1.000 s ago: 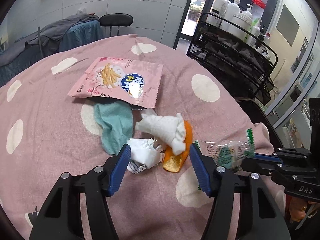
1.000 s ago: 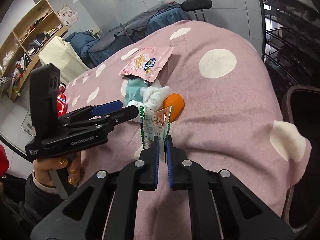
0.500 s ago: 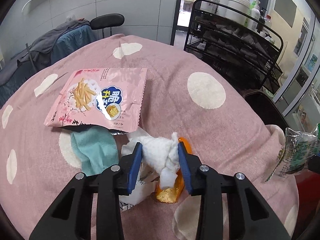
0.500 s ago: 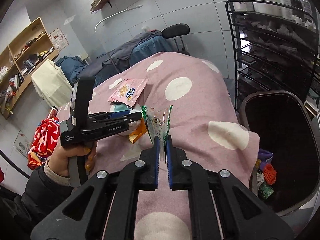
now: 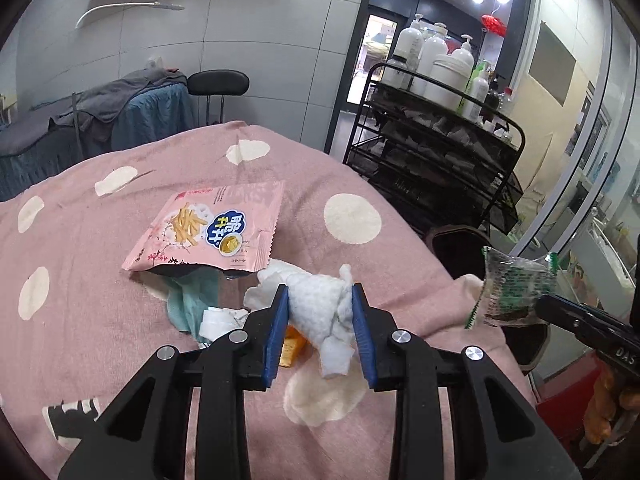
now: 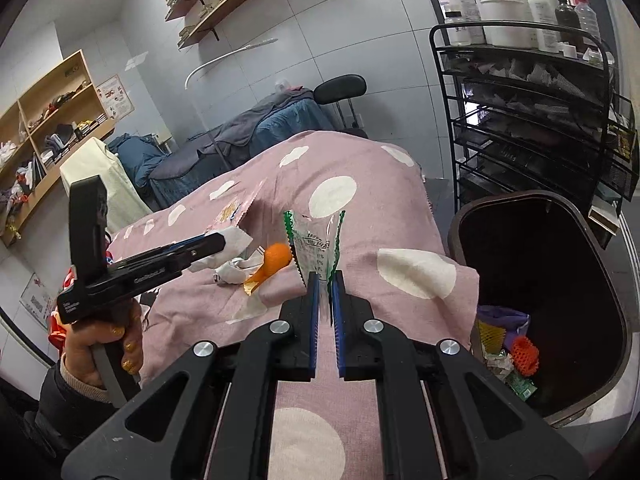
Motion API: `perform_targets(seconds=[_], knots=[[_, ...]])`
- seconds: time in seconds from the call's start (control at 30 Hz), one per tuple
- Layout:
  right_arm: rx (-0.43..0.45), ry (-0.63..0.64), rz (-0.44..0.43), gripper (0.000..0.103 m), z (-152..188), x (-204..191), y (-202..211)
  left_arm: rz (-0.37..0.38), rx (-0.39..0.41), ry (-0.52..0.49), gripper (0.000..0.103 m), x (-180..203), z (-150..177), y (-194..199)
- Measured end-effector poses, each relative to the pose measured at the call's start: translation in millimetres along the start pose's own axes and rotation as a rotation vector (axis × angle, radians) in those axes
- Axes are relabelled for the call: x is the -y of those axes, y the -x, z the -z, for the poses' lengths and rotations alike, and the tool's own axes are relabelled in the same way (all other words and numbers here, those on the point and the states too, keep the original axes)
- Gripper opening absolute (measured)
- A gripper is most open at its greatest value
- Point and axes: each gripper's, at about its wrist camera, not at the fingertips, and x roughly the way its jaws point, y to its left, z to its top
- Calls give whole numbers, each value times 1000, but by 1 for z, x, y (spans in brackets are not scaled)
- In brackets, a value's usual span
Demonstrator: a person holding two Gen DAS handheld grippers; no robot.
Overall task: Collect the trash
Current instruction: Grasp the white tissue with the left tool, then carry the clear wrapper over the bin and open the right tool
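Beside the bin (image 6: 536, 280), right gripper (image 6: 325, 280) pinches a wrapper (image 6: 316, 246); left gripper (image 5: 320, 316) clamps tissue (image 5: 320, 308).

The left gripper (image 5: 320, 332) jaws have just been closing on a white wad (image 5: 320, 312); the right gripper (image 6: 325, 300) jaws stand pinched together.

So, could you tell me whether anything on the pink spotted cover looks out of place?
Yes. Litter lies on the cover: a torn-open pink snack bag, a teal cloth partly under it, crumpled paper and an orange wrapper. Each pair of tongs already holds a piece.
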Motion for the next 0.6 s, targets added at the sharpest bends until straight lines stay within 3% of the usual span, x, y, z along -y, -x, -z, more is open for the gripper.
perform_targets(seconds=[0.6], knots=[[88,-98,141,8,10,55,53,227,49,-68,31,90,10,22]])
